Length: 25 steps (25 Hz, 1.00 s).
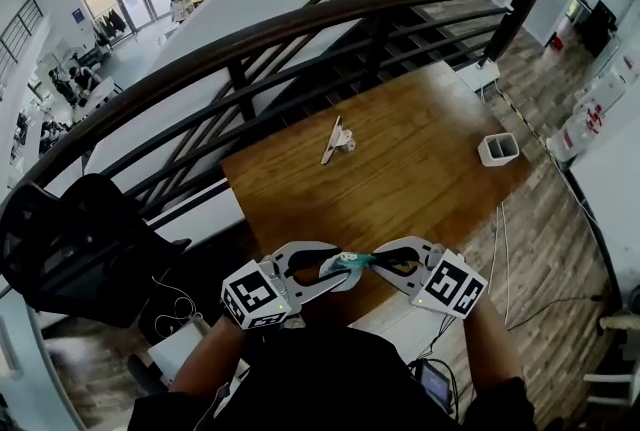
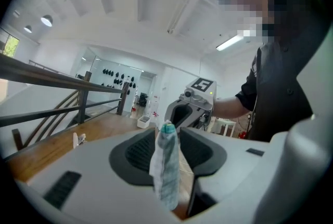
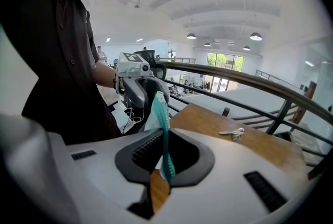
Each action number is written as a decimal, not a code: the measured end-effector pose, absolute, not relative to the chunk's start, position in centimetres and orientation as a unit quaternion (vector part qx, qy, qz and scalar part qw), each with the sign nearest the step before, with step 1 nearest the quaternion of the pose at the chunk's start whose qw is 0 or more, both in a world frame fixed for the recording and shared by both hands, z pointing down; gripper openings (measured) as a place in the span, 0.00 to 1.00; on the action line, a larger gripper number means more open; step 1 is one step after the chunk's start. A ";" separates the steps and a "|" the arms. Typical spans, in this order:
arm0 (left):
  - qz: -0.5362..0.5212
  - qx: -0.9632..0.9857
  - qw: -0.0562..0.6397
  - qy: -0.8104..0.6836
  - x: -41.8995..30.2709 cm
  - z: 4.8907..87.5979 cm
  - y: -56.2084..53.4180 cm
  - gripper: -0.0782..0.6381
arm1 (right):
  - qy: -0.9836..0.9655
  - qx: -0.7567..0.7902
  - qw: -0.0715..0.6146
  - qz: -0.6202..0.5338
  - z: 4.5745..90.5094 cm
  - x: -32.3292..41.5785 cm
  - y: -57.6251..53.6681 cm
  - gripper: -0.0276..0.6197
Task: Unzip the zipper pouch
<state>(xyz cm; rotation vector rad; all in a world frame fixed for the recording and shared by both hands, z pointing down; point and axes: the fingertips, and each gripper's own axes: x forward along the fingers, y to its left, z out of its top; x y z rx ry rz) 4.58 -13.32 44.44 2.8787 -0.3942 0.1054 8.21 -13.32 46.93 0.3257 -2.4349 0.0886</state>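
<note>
The person stands at the near edge of the wooden counter point(image 1: 400, 169) with both tools raised in front of the chest. The zipper pouch point(image 1: 350, 269) is stretched in the air between them, just over that edge and not resting on the wood.

The left gripper point(image 2: 169, 153) has its fingers point(image 2: 139, 151) about half apart. One end of the pouch stands upright in the gap and fills it. This end is white fabric with a teal tip, and the dark ribbed pads look to be against the cloth on both sides, so it is gripped by its thicker body.

The right gripper point(image 3: 165, 154) has its fingers point(image 3: 148, 151) drawn almost together. They are pinched on the thin teal zipper edge of the pouch, which runs up out of them as a narrow strip toward the other tool. A little of the teal strip hangs below the pads.

The two grippers face each other, tips near one another, with only the pouch between.

Farther out on the counter sit a small white container point(image 1: 498, 149) near the right side and a small pale object point(image 1: 336, 139) toward the middle. Both are well apart from the pouch.
</note>
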 end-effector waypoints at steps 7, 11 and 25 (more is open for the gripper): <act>0.037 0.984 0.128 -0.121 4.5 44.7 -13.4 0.21 | -0.935 0.128 0.326 0.052 47.0 8.1 -13.1 0.07; 0.053 0.984 0.125 -0.112 4.6 45.5 -13.1 0.31 | -0.938 0.129 0.317 0.056 47.0 8.1 -13.1 0.07; 0.057 0.985 0.118 -0.110 5.2 45.3 -12.9 0.16 | -0.939 0.138 0.307 0.067 47.0 8.5 -12.9 0.09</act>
